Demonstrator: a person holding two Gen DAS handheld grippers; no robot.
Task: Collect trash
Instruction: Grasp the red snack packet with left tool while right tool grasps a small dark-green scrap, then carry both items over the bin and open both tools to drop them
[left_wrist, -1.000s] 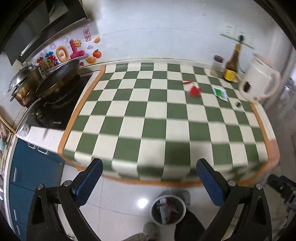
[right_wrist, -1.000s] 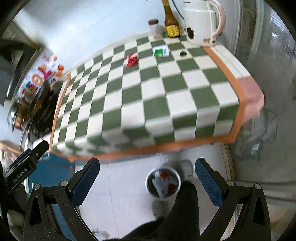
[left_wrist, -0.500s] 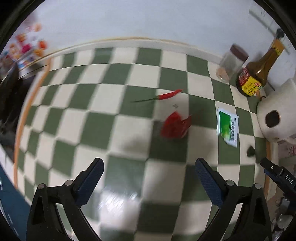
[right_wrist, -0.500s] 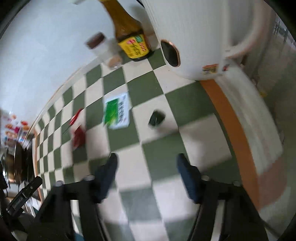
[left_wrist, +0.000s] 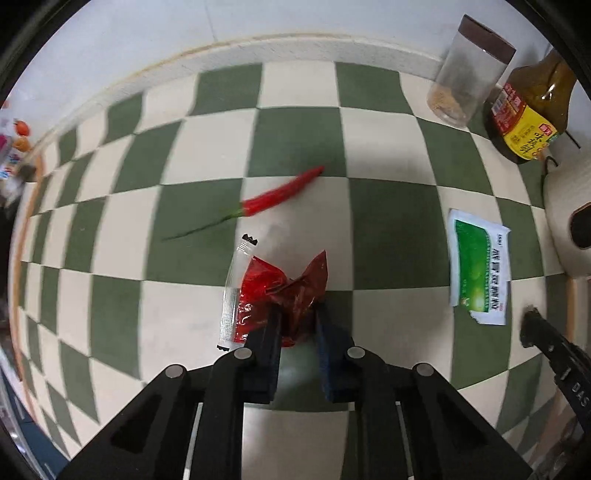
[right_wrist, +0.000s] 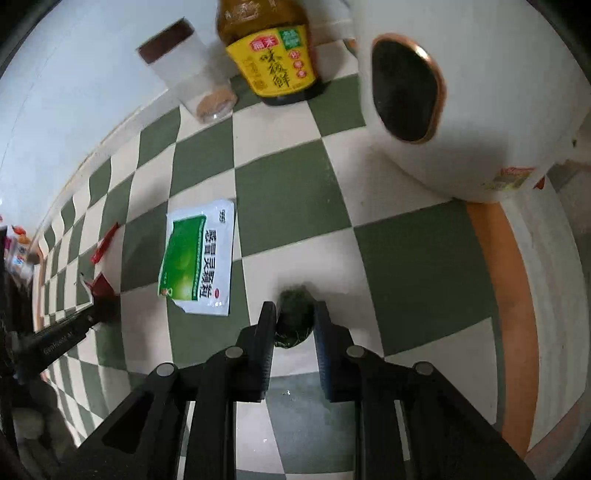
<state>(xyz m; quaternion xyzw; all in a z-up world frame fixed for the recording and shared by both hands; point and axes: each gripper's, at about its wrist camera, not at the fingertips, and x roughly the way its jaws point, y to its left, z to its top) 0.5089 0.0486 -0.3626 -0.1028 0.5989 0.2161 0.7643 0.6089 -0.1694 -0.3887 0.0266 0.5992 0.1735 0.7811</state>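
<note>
A crumpled red wrapper (left_wrist: 280, 288) with a clear strip along its left side lies on the green-and-cream checked cloth (left_wrist: 388, 221). My left gripper (left_wrist: 298, 308) points steeply down, its jaws closing with the pads pinching the wrapper's near end. In the right wrist view my right gripper (right_wrist: 293, 307) is closing on a small dark green wad (right_wrist: 293, 325), which fills the gap between the pads. A green-and-white sachet (left_wrist: 480, 269) (right_wrist: 197, 258) lies flat between the two grippers. A red chilli (left_wrist: 280, 194) lies just beyond the wrapper.
A white kettle (right_wrist: 461, 92) stands close to the right gripper at the far right. A brown sauce bottle (right_wrist: 273, 55) and a clear jar (right_wrist: 188, 70) with a brown lid stand by the back wall. The cloth's orange border (right_wrist: 506, 295) runs along the right.
Both grippers have come down from above the floor bin and the counter's front edge to its far right part. Both jaws have gone from wide open to nearly shut, around the wrapper and the wad.
</note>
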